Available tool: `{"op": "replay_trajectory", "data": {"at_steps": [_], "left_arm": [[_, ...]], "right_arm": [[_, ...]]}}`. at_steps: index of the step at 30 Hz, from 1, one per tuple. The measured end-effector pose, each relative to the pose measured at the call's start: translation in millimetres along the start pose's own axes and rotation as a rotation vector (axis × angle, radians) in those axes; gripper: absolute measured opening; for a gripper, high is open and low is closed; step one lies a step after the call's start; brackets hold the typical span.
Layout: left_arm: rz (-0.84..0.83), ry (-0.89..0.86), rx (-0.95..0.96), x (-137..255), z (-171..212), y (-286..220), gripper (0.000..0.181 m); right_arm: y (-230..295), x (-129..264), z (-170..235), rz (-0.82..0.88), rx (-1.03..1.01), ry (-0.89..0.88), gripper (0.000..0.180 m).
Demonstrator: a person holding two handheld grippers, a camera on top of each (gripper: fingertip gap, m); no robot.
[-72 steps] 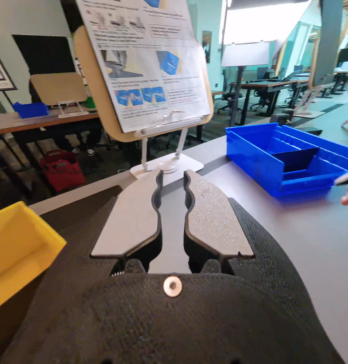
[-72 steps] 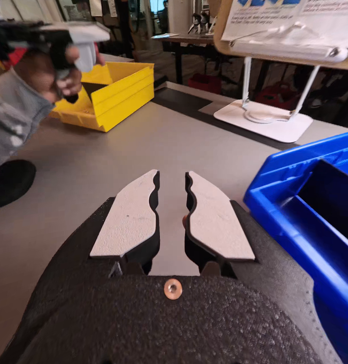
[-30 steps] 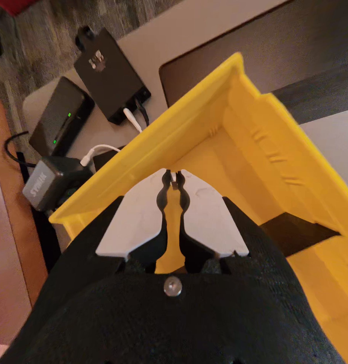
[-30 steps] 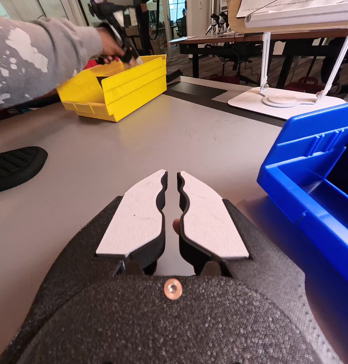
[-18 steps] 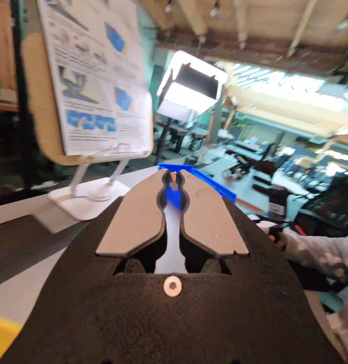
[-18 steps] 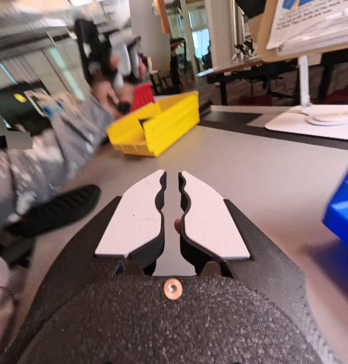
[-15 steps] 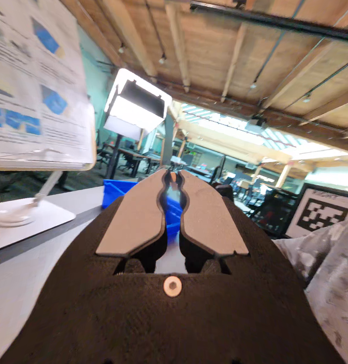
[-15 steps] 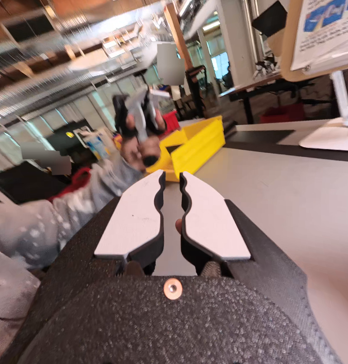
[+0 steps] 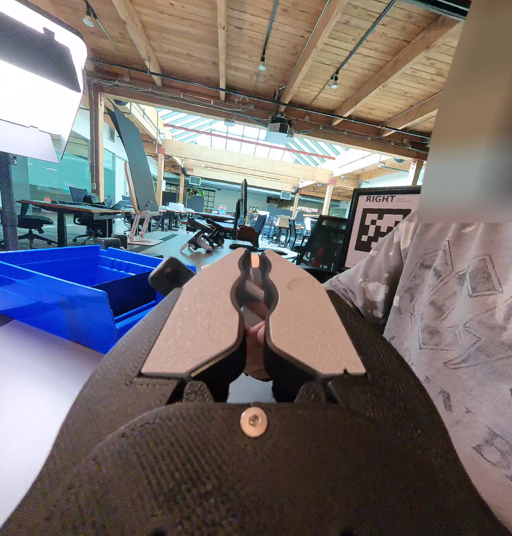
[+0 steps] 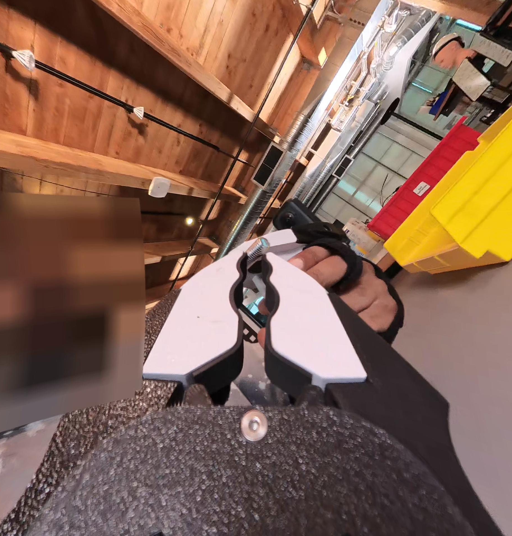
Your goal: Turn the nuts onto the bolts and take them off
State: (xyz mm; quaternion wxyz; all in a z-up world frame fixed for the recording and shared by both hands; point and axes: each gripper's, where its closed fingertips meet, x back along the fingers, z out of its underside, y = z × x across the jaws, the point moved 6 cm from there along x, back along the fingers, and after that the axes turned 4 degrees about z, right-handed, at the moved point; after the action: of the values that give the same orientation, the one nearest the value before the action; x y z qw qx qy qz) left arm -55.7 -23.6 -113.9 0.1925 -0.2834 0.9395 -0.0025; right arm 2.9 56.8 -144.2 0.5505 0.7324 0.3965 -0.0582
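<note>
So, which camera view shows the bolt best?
The right wrist view: there the bolt shows its threaded shaft sharply, sticking up just past the tips of the right claw. The left wrist view gives only a small glint of it, pinched end-on at the tips of the left claw.

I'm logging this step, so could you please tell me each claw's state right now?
Left claw: shut on a small part, apparently the bolt.
Right claw: nearly closed around the bolt; whether it grips cannot be told.
</note>
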Motion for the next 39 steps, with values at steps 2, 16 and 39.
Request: {"op": "replay_trajectory", "data": {"at_steps": [2, 16, 39], "left_arm": [[0.018, 0.024, -0.012, -0.6, 2.5, -1.3, 0.007], [0.011, 0.121, 0.006, 6.7, 8.2, 3.7, 0.017], [-0.279, 0.556, -0.084, 17.9, 45.1, 35.3, 0.01]], "right_arm": [[2.0, 3.2, 2.1, -0.008, 0.014, 0.016, 0.014], [5.6, 10.2, -2.8, 0.111, 0.293, 0.107, 0.009], [-23.6, 18.4, 15.4, 0.856, 1.526, 0.592, 0.009]]}}
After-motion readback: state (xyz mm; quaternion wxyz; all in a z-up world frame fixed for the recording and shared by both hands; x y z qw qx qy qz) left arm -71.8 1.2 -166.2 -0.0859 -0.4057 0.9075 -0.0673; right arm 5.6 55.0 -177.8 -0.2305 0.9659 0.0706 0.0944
